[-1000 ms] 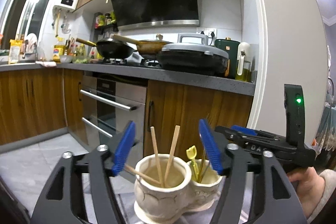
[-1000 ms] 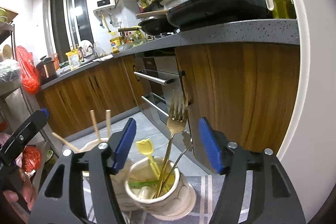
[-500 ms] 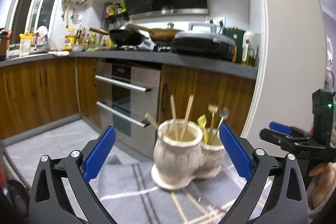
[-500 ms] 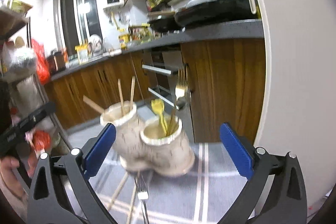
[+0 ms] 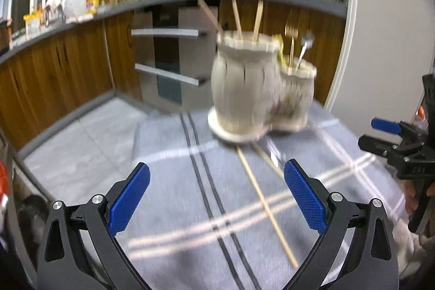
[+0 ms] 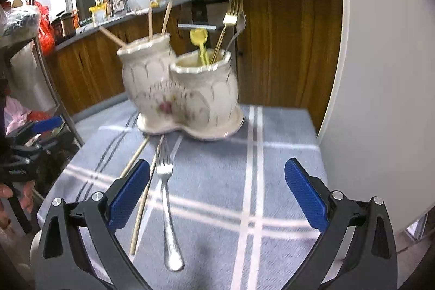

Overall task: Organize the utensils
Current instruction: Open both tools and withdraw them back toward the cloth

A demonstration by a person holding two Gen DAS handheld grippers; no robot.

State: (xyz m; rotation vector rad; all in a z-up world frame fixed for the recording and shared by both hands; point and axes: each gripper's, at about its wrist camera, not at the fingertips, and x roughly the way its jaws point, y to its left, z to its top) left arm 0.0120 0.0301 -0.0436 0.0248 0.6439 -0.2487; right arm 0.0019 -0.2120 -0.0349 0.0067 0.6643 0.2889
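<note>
Both grippers, left (image 5: 216,200) and right (image 6: 217,197), gape wide and empty, now drawn back from the ceramic holder (image 6: 180,91) they hovered over a second ago. A silver fork (image 6: 168,214) and two chopsticks (image 6: 140,208) lie on the grey cloth (image 6: 272,167) before it, likely the next pickups.

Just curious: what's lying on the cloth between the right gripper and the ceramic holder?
In the right wrist view: a silver fork and chopsticks, between right gripper and holder.
</note>
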